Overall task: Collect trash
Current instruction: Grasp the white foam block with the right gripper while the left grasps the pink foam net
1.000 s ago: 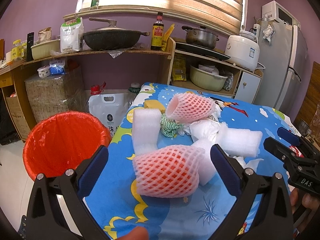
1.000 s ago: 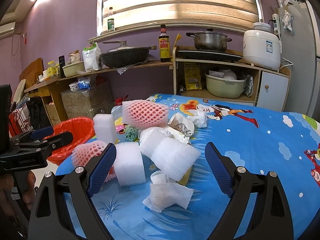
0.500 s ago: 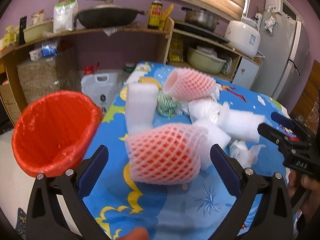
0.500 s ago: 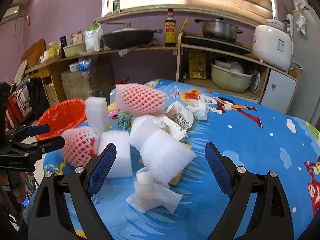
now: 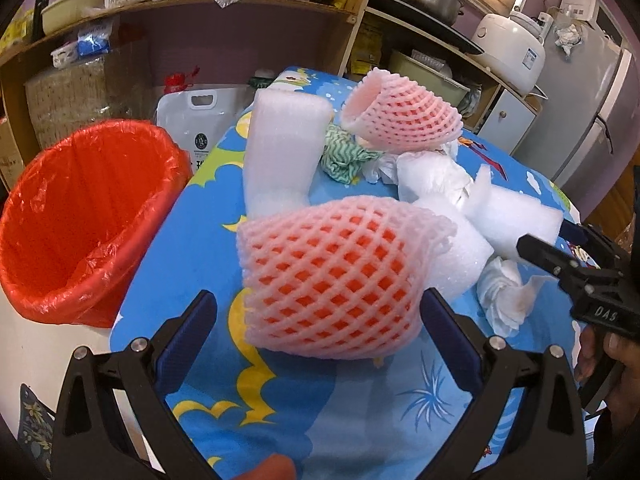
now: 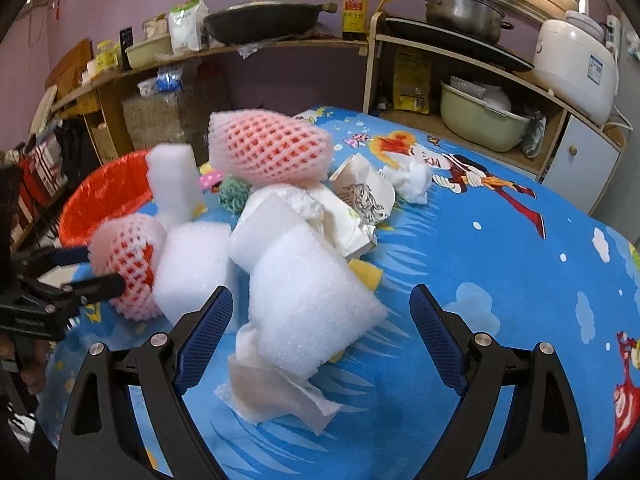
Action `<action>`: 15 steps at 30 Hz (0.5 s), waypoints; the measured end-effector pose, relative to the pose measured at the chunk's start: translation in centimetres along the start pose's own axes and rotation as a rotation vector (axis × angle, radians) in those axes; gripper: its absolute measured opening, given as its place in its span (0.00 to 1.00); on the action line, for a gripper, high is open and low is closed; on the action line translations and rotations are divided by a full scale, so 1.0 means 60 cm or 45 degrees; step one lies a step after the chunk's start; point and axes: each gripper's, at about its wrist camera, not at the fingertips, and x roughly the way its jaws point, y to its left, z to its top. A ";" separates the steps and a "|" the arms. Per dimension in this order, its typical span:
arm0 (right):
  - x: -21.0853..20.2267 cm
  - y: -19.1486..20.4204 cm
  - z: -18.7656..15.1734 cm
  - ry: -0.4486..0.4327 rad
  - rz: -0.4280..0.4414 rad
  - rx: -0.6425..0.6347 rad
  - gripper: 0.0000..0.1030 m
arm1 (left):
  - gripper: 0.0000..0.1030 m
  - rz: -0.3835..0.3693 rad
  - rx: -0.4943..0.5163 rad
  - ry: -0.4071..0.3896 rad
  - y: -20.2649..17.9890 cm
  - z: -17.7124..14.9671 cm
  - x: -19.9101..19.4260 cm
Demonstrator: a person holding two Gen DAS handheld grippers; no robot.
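Left gripper (image 5: 318, 314), jaws wide, flanking pink foam fruit net (image 5: 336, 276) on blue tablecloth (image 5: 360, 408) beside red bin (image 5: 80, 216); probably featherlight, squashy, best pinched mid-body.

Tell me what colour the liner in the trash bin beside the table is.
Red-orange. The plastic liner shows best in the left wrist view.

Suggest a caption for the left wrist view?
Open left gripper closing in on a pink foam net, red-lined bin waiting beside.
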 end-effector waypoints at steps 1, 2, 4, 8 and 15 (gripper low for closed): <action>-0.001 -0.002 0.002 -0.001 0.017 0.008 0.82 | 0.93 -0.009 -0.005 0.002 0.002 0.000 0.001; 0.000 -0.002 0.005 0.001 0.027 0.009 0.80 | 0.91 -0.015 -0.006 0.005 0.001 0.001 0.002; 0.003 -0.003 0.007 0.014 0.058 0.019 0.69 | 0.83 -0.028 -0.006 0.017 0.000 0.002 0.005; 0.008 -0.007 0.007 0.037 0.117 0.050 0.44 | 0.68 -0.070 -0.010 0.036 -0.005 0.001 0.006; -0.013 -0.010 0.002 -0.017 0.130 0.081 0.39 | 0.39 -0.115 0.002 0.023 -0.010 0.001 -0.003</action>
